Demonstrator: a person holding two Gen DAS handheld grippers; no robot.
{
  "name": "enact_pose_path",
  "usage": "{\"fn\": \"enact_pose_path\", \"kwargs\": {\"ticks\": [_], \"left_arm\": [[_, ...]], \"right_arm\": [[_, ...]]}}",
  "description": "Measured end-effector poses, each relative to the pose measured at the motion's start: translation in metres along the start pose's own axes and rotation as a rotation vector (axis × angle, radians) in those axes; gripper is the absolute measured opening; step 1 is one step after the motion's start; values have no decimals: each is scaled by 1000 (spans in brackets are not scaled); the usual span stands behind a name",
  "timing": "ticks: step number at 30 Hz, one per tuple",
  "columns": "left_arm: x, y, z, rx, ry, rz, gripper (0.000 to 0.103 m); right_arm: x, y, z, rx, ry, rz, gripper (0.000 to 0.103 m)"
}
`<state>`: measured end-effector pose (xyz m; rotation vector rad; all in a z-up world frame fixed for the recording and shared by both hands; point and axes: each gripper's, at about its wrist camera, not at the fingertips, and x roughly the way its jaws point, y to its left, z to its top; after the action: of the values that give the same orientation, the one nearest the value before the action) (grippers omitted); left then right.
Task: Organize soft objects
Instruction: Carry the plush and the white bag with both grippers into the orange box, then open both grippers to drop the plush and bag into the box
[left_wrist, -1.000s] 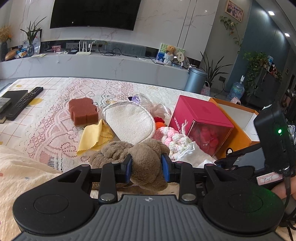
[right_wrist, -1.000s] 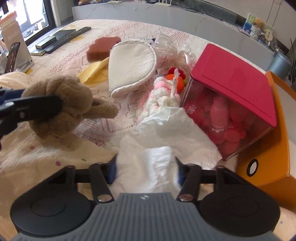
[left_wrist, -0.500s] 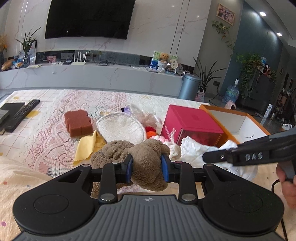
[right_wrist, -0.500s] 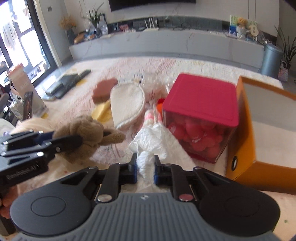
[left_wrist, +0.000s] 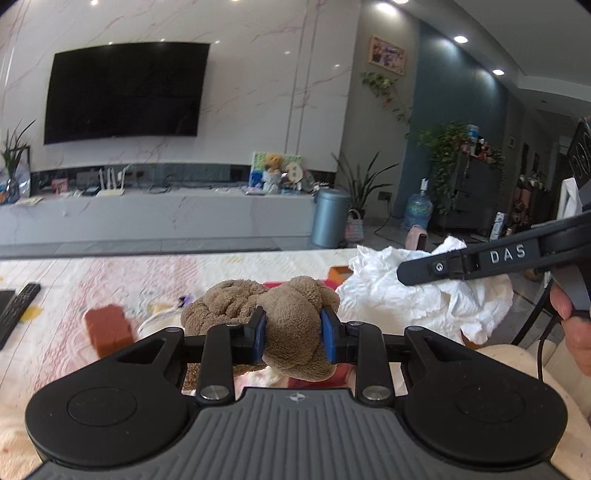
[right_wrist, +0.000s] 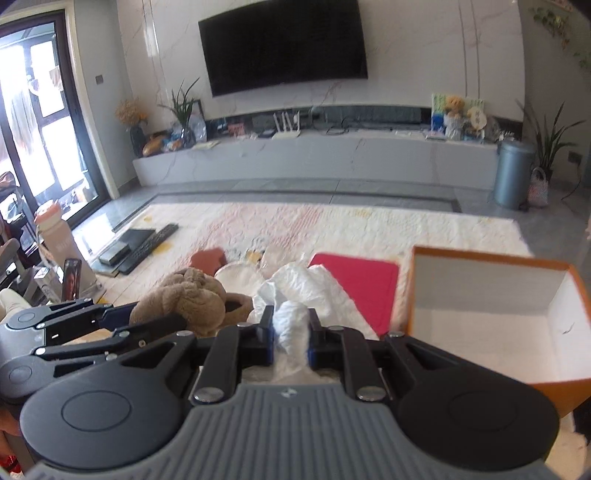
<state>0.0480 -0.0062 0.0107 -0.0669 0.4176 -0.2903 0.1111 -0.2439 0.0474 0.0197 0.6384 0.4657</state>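
Observation:
My left gripper (left_wrist: 293, 334) is shut on a brown plush toy (left_wrist: 280, 314) and holds it up above the table. It also shows in the right wrist view (right_wrist: 184, 299), at the left. My right gripper (right_wrist: 290, 338) is shut on a crumpled white plastic bag (right_wrist: 295, 295), lifted off the table. In the left wrist view the bag (left_wrist: 399, 299) hangs at the right under the right gripper's fingers (left_wrist: 461, 264). An open orange box with a white inside (right_wrist: 491, 325) stands at the right, close to the bag.
On the lace tablecloth (right_wrist: 332, 225) lie a red-lidded box (right_wrist: 358, 284), a brown sponge (left_wrist: 109, 326), a round white pad (right_wrist: 236, 275) and remote controls (right_wrist: 147, 243). A phone on a stand (right_wrist: 72, 278) is at the far left.
Both grippers have risen and tilted up with their loads. The bag came fully off the table, and the right gripper has shifted towards the orange box.

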Motion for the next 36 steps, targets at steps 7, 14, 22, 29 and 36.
{"fn": "enact_pose_path", "kwargs": {"ticks": [7,14,22,29,36], "left_arm": [[19,-33,26,76,-64,-93,34],[48,-72,56,176,-121,-193,34],[112,-112,63,335,-39,-284,34],[176,-139,34,531,133,-341,34],[211,-155,-5,671,238,-356,34]], "right_arm": [[-29,-32,27,-19,-75,-115,14],[-37,-70,49,1,-123,-234,14],[-9,-125,55,45,-70,-355,14],[58,-172,29,114,116,-356,14],[106,-209,-2,216,265,-314,14]]}}
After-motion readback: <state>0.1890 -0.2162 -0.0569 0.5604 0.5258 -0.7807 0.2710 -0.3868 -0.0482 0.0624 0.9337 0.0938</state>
